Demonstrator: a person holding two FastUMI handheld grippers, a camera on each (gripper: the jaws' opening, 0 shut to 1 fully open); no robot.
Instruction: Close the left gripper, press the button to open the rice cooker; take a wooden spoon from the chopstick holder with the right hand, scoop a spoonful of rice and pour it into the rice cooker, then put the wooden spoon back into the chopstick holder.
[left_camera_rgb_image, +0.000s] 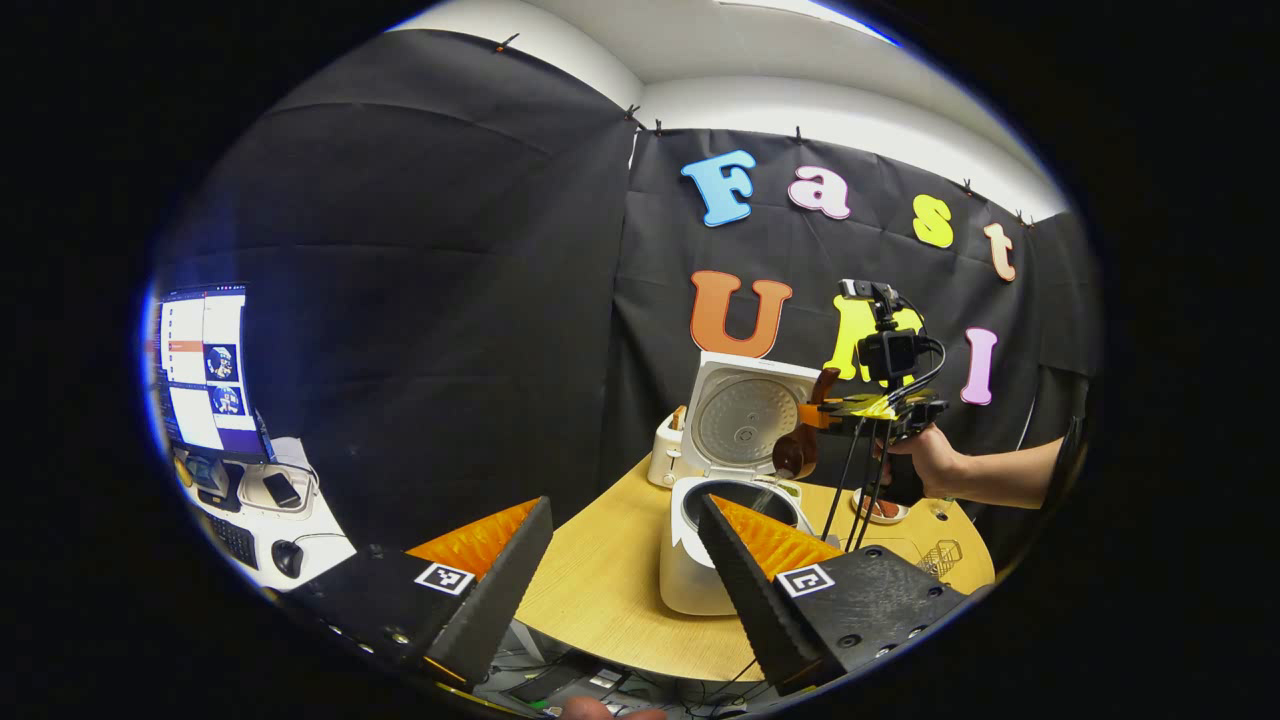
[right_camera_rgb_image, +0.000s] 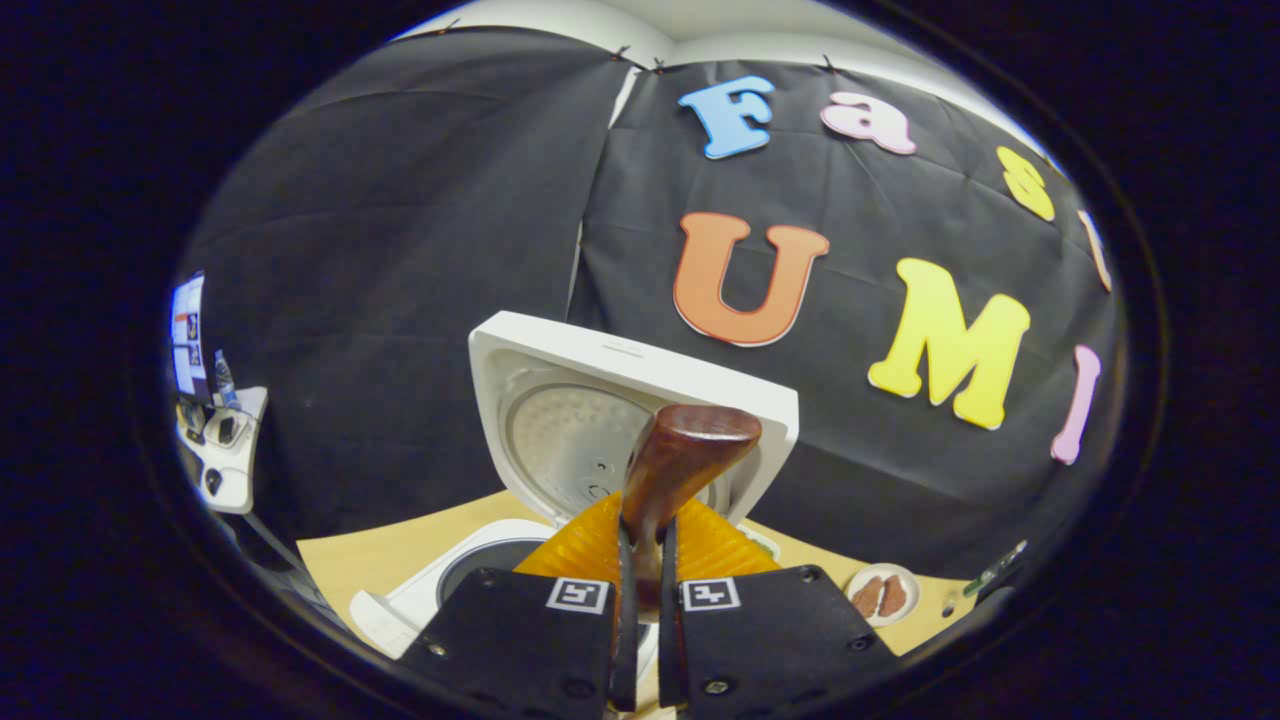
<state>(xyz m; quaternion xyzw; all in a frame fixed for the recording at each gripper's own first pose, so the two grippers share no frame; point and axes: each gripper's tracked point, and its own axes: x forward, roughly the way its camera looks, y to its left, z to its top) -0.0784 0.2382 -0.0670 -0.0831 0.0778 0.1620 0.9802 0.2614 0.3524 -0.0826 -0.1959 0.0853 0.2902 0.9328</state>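
The rice cooker is standing on the wooden table with its lid raised upright. The right gripper is pinching the wooden spoon above the open pot, and rice is pouring from the bowl. The left gripper is hanging spread apart, near the cooker. A white toaster is sitting behind the cooker; a small plate and a wire chopstick holder are lying to its right.
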